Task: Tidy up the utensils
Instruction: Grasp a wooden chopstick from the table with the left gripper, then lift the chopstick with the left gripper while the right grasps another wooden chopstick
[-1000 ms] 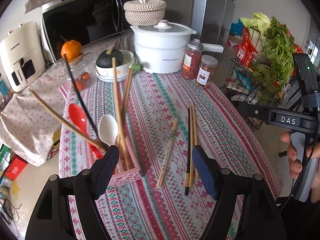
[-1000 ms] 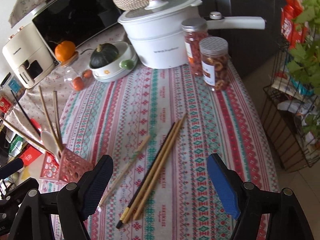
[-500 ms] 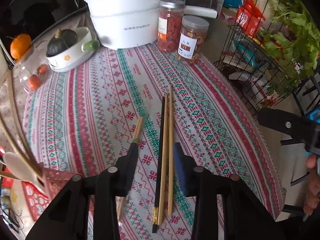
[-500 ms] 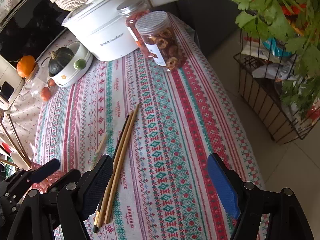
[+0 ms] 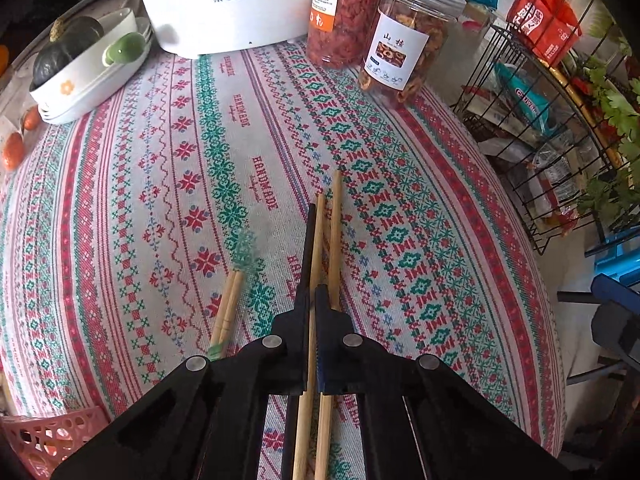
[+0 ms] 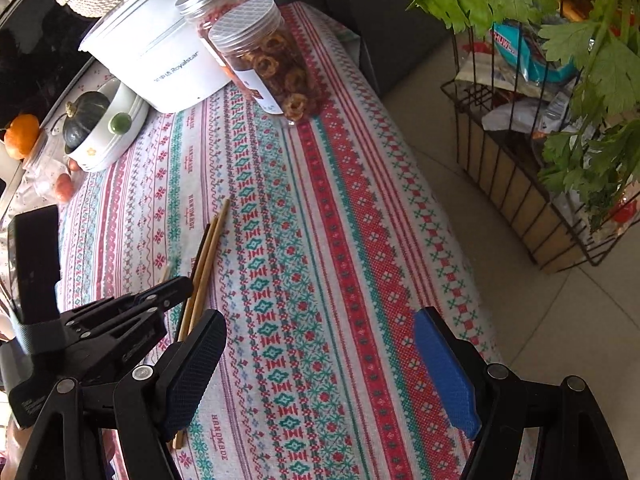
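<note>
Left wrist view: the left hand-held gripper [image 5: 311, 300] points steeply down at the tabletop [image 5: 120, 200], and its jaws have just been closing; they now stand pinched together on a bamboo chopstick [image 5: 319, 232] that runs up between the pads and out ahead of the tips. Touching that stick on its left lies a black chopstick [image 5: 309, 236], passing under the left finger, and just to its right lies a second bamboo chopstick [image 5: 335, 216], which passes under the right finger; whether either of these two is also caught I cannot tell. Left of the fingers, a little apart, a pale pair of chopsticks with a green band [image 5: 226, 312] lies on the patterned cloth. At the lower left corner, well to the left of the gripper, shows the rim of a pink perforated basket [image 5: 48, 432]. Far ahead stand a white pot [image 5: 224, 8], two clear jars of dried food [image 5: 404, 52], and a white bowl holding a dark green squash [image 5: 86, 64]. Right wrist view: the right hand-held gripper [image 6: 320, 364] hangs above the tabletop with its blue pads wide apart and only cloth between them. The left hand-held gripper appears just to its left, with the chopsticks poking out past it. A wire rack with leafy greens [image 6: 520, 208] stands on the floor to the right.
</note>
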`<state>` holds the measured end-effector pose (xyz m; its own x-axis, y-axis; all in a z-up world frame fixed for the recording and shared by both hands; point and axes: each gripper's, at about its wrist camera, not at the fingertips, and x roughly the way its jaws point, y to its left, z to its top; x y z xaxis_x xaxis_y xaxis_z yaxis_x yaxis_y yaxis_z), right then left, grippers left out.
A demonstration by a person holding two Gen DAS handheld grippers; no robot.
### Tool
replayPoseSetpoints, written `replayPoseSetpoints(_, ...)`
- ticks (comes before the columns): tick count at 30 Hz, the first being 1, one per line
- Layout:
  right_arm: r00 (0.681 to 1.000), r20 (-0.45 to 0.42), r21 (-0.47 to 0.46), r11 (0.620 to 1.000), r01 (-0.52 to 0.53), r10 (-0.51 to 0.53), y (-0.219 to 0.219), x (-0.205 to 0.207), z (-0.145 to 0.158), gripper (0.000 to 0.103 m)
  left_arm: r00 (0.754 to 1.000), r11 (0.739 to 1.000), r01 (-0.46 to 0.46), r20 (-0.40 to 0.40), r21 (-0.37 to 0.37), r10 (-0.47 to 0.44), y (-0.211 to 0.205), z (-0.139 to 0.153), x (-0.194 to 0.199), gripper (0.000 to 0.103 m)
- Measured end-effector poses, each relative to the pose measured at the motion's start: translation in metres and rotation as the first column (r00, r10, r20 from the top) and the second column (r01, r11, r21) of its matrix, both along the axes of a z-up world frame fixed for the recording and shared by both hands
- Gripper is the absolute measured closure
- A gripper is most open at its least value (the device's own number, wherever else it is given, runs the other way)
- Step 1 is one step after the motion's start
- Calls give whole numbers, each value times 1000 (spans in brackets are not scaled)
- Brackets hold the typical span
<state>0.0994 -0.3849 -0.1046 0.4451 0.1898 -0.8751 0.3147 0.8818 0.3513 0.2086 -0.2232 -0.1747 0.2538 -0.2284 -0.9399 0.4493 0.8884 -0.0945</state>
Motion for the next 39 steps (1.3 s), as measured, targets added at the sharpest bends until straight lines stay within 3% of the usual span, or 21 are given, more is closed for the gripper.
replayPoseSetpoints(5, 1000, -2, 6, 1000, -2, 2, -1, -1, -1, 21, 1000, 1000, 8, 6, 30, -8, -9, -1, 7, 101)
replayPoseSetpoints(11, 1000, -5, 9, 1000, -1, 1, 1, -1, -1, 21, 999, 1000, 2, -44, 17, -2, -11, -4, 13, 100)
replayPoseSetpoints(18, 1000, -9, 23, 1000, 5, -5, 0, 0, -4, 21, 1000, 999, 6, -25, 51, -5, -19, -7, 16, 94)
replayPoseSetpoints(27, 1000, -16, 35, 999, 6, -6, 2, 2, -7, 21, 1000, 996, -2, 20, 92, 0, -27, -8, 25, 97)
replayPoseSetpoints(33, 1000, -14, 25, 1000, 5, -5, 4, 2, -6, 21, 995, 999, -30, 93, -14, 31, 9, 29, 7, 97)
replayPoseSetpoints(39, 999, -32, 11, 1000, -17, 17, 17, 11, -11, 21, 980, 995, 5, 200, -101, 15, 41, 85, -30, 97)
